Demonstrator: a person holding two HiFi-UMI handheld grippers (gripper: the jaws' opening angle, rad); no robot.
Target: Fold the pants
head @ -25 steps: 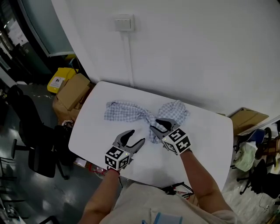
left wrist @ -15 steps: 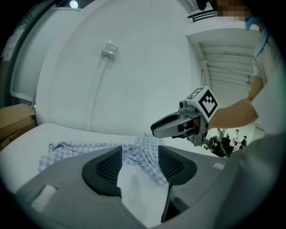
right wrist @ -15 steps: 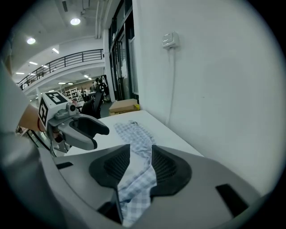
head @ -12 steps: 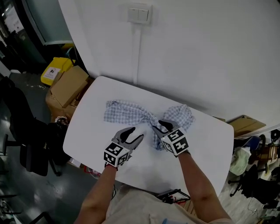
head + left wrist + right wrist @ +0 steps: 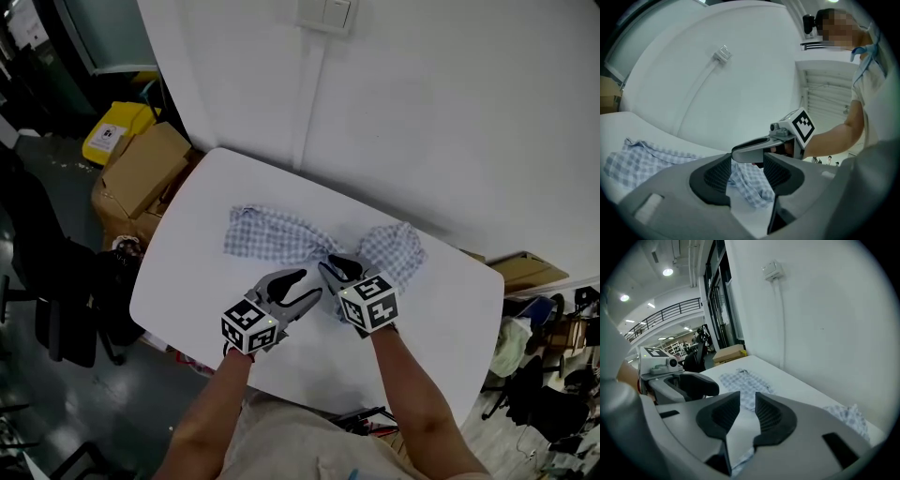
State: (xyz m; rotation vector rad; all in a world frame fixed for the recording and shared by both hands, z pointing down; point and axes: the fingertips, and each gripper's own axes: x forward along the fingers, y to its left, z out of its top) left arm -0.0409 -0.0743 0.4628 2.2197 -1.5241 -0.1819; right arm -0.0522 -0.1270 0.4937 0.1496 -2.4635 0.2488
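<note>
Fingers of your left gripper [image 5: 296, 289] stand well apart and have just been closing a little. Nothing is gripped; only checked cloth and the tip of your right gripper [image 5: 336, 272] show beyond the gap. Your right fingers have just been closing too and are now a narrow slit apart, released, with no fabric pinched between the pads.

The pants [image 5: 277, 239] lie on the far half of the counter [image 5: 202, 281]. Their long axis runs left to right, roughly along the wall [image 5: 450, 122]. They are cinched at the middle, just beside your right fingers. One flat end points to the counter's left end and a bunched end points to its right. You have bare counter between the pants and the near edge, and at both ends. The far edge sits against the wall. Cardboard boxes [image 5: 141, 173] stand on the floor off the left end.
</note>
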